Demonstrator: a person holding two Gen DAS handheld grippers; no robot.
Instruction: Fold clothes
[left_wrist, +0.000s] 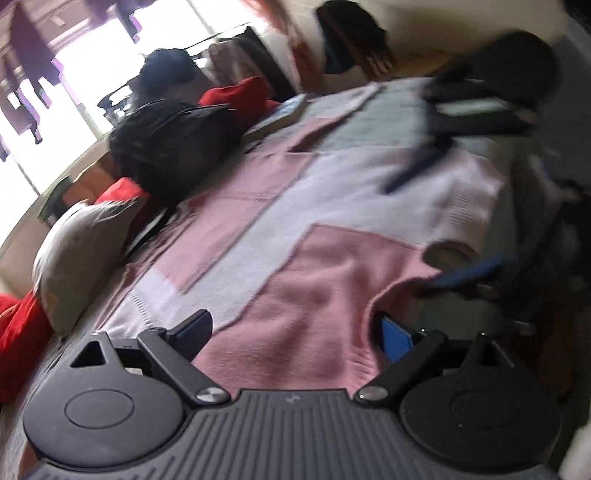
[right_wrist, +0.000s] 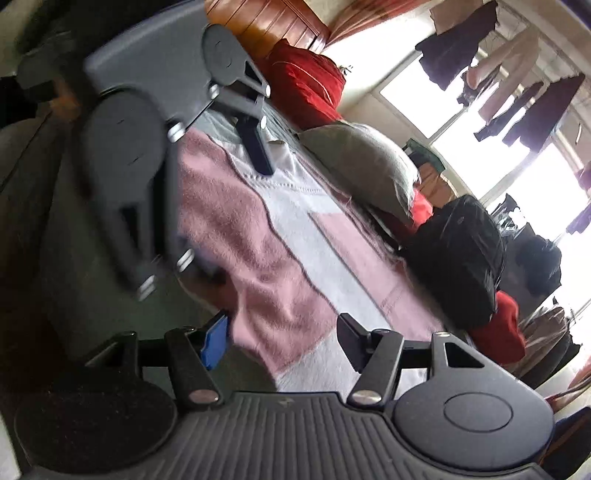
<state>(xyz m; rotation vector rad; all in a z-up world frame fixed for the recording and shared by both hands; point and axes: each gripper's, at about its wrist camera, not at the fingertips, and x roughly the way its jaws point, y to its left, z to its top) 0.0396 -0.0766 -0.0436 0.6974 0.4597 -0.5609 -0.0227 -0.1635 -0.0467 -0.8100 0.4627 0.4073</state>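
A pink-and-white knitted sweater (left_wrist: 295, 229) lies spread on a bed, along whose left edge, seen from the left wrist, sit a red cushion (left_wrist: 18, 336), a grey pillow (left_wrist: 74, 251) and a black bag (left_wrist: 173, 147), apparently pushed aside so the garment has room to be folded. The picture is blurred, and whether any fold is already in the sweater cannot be told; it looks largely flat, with one pink panel rucked at the near edge. The left gripper (left_wrist: 295, 332) is low over that near hem, its jaws spread wide with the pink knit lying between them; the right-hand blue pad seems tucked against a raised fold of cloth, but nothing is pinched. Further right, the right gripper (left_wrist: 443, 221) reaches across the garment's far side. From its own camera, the right gripper's jaws are likewise spread well apart, straddling the sweater's pink-and-white edge near the bed's side and gripping nothing. Both tools appear placed at opposite edges so a panel could be taken up together.
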